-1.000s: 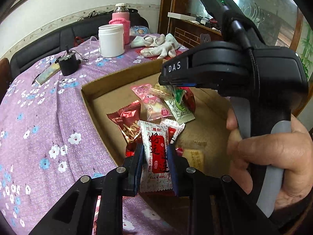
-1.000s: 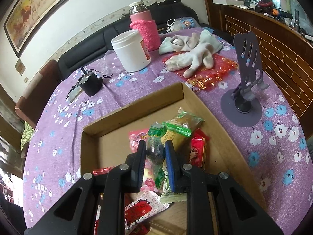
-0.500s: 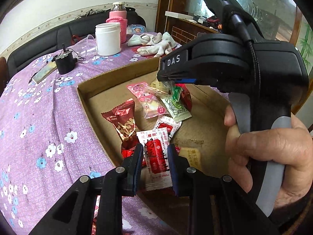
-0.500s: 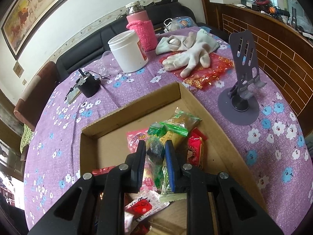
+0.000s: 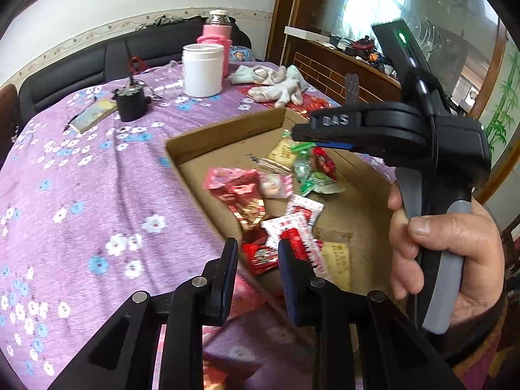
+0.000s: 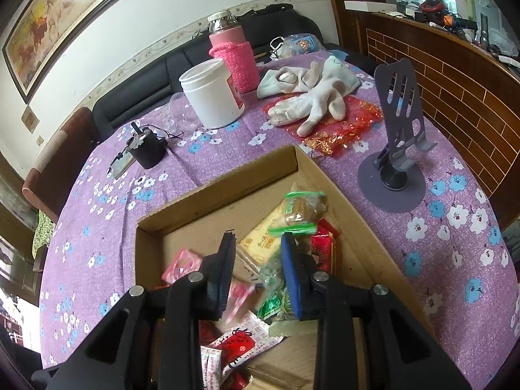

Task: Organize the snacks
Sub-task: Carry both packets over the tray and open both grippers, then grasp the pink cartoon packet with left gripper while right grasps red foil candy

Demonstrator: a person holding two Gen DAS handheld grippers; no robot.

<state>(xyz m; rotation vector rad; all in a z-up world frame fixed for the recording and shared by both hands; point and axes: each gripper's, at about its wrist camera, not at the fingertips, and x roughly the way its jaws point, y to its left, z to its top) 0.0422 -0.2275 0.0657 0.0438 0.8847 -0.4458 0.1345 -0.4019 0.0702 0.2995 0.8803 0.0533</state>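
Observation:
A shallow cardboard box on the purple flowered tablecloth holds several snack packets. My left gripper is open and empty above the box's near left edge; a white-and-red packet lies in the box just beyond its fingers. My right gripper is open and empty above the box; a green packet lies below it among yellow, red and pink packets. The right gripper's body also shows in the left wrist view, held by a hand.
Behind the box stand a white jar, a pink flask, a black cup, white gloves on red foil and a grey phone stand. A black sofa runs behind the table.
Both grippers have opened. The left let go of the white-and-red packet and the right let go of the green packet; both packets now lie in the box. The left gripper drew back.

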